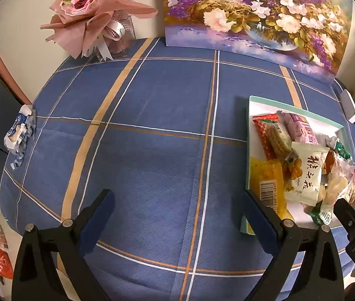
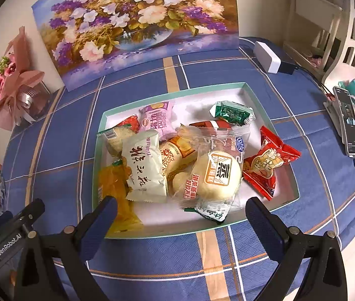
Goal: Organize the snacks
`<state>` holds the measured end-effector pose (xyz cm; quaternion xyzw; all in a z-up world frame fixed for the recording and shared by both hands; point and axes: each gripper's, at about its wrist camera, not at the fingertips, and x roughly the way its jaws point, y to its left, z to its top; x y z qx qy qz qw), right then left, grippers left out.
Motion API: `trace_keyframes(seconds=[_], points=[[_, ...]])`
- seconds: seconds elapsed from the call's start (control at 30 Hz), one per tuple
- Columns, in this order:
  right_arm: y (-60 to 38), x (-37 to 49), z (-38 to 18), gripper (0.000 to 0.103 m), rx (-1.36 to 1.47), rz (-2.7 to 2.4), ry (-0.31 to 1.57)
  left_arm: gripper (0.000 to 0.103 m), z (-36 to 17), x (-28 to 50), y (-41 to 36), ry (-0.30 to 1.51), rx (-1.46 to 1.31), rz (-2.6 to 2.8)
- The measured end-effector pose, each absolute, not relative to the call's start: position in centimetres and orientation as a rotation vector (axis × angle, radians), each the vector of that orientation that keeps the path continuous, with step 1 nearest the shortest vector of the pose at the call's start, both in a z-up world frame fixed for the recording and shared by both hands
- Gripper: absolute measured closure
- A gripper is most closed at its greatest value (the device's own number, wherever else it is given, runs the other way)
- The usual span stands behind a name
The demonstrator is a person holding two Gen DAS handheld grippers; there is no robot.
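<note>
Home: bouquet (image 1: pixel 94 7), flower painting (image 2: pixel 137 22)

White lettering reading "GenRobot.AI" is showing on the black gripper body (image 2: pixel 4 244) at the lower left of the right wrist view. "DALIYUAN" is running up the pink snack packet (image 2: pixel 158 120) at centre. A barcode, its digits partly legible, is sitting on the yellow packet (image 1: pixel 269 188).

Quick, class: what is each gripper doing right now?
Left gripper: open, holding nothing, over the tablecloth.
Right gripper: open, holding nothing, before the snack box.
</note>
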<state>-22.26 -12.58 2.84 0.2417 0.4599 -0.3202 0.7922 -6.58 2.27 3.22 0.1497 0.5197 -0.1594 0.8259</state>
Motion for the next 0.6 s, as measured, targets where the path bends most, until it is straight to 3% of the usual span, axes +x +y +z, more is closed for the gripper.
trace_keyframes(seconds=[0.6], points=[[-12.57,-22.18,2.56,0.0,0.516,-0.686,1.002,0.003,2.79,-6.41,2.07,1.124,0.328,-0.332]])
